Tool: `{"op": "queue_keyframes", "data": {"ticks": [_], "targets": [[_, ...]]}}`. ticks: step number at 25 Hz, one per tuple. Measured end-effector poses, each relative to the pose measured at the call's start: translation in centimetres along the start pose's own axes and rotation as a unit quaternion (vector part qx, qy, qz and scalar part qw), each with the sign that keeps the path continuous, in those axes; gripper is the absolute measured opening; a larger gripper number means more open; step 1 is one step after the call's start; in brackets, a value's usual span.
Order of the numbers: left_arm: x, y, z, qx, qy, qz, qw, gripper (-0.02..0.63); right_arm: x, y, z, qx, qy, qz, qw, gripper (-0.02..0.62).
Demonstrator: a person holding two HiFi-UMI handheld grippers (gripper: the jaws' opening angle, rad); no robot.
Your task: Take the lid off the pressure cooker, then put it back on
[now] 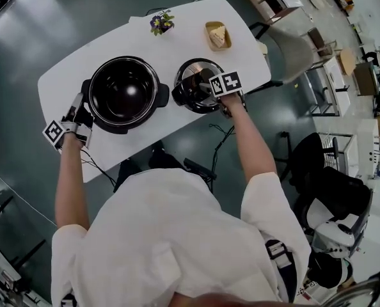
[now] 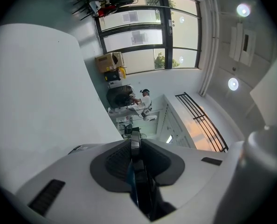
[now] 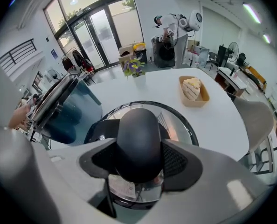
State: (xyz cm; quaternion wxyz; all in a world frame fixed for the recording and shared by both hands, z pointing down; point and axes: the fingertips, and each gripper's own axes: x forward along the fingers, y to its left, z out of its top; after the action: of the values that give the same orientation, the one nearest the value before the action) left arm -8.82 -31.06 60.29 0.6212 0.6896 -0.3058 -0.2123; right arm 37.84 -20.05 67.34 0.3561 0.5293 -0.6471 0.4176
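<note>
The black pressure cooker pot [image 1: 123, 93] stands open on the white table [image 1: 62, 78]; in the right gripper view its body [image 3: 68, 111] shows at the left. My left gripper [image 1: 83, 110] is at the pot's left side, shut [image 2: 135, 162] on the thin black side handle [image 2: 139, 190]. The steel lid [image 1: 193, 82] is to the right of the pot, low at the table top. My right gripper [image 1: 209, 88] points down on it. Its pads clamp the lid's black knob [image 3: 138, 141], with the lid's shiny rim [image 3: 183, 125] under the right gripper [image 3: 139, 161].
A small pot of purple flowers [image 1: 161, 22] [image 3: 133, 66] and a tray with a slice of cake [image 1: 217, 35] [image 3: 192, 90] sit at the table's far side. A grey chair [image 1: 292, 50] stands to the right of the table.
</note>
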Motion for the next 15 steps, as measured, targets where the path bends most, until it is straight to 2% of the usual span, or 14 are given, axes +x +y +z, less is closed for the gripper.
{"op": "queue_keyframes", "data": {"ticks": [6, 15], "targets": [[0.1, -0.1, 0.1, 0.012, -0.009, 0.000, 0.9999, 0.074, 2.6, -1.0, 0.2, 0.005, -0.003, -0.015, 1.000, 0.280], [0.0, -0.2, 0.0, 0.012, -0.024, -0.003, 0.9996, 0.074, 4.8, -1.7, 0.8, -0.013, -0.006, -0.034, 0.999, 0.281]]}}
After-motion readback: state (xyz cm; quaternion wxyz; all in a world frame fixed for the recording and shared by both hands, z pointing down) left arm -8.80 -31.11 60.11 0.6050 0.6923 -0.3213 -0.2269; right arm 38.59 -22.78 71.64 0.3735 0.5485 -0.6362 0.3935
